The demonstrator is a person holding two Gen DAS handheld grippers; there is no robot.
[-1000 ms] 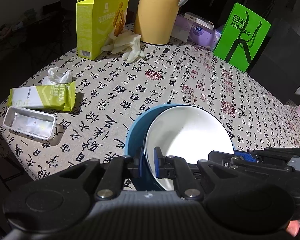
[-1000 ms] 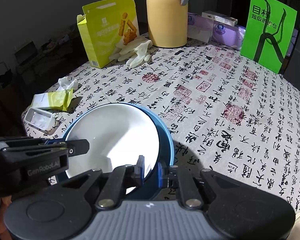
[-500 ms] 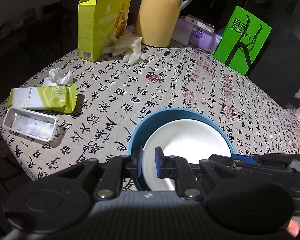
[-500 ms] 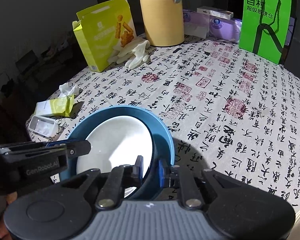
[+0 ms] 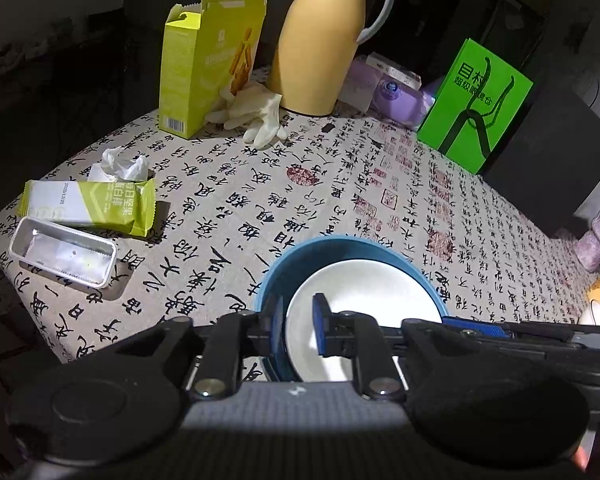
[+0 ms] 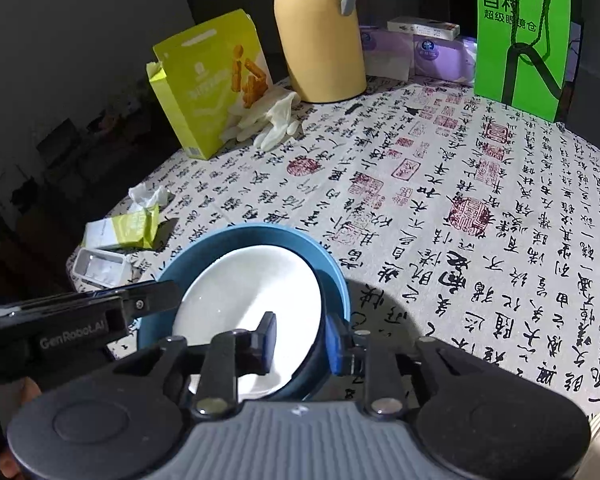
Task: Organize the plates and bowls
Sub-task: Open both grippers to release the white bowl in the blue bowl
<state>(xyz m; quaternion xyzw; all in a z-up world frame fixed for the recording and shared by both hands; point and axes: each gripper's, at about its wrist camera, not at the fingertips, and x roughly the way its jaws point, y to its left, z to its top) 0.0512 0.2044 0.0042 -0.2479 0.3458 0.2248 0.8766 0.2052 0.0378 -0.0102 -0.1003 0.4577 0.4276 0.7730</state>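
Observation:
A blue bowl [image 5: 340, 244] [image 6: 260, 232] stands on the calligraphy-print tablecloth with a white bowl [image 5: 364, 292] [image 6: 252, 292] nested inside it. My left gripper [image 5: 299, 326] straddles the near left rims of both bowls. Its jaws are opening, and the pads stand off the rims. My right gripper [image 6: 300, 340] straddles the near right rims the same way, with its jaws opening and a gap showing beside the white rim. Each gripper also shows in the other's view: the left gripper [image 6: 156, 300] and the right gripper [image 5: 472, 326].
A yellow thermos [image 5: 324, 40], an open lime box [image 5: 204, 60], rubber gloves [image 5: 256, 112], purple tissue packs [image 6: 420, 52] and a green sign [image 6: 520, 36] line the back. A snack wrapper [image 5: 88, 208], a crumpled tissue [image 5: 120, 164] and a clear plastic tray [image 5: 64, 252] lie by the left edge.
The white bowl, tilted up inside the blue one before, has sunk down flat into it. Both grippers' jaws have widened off the rims.

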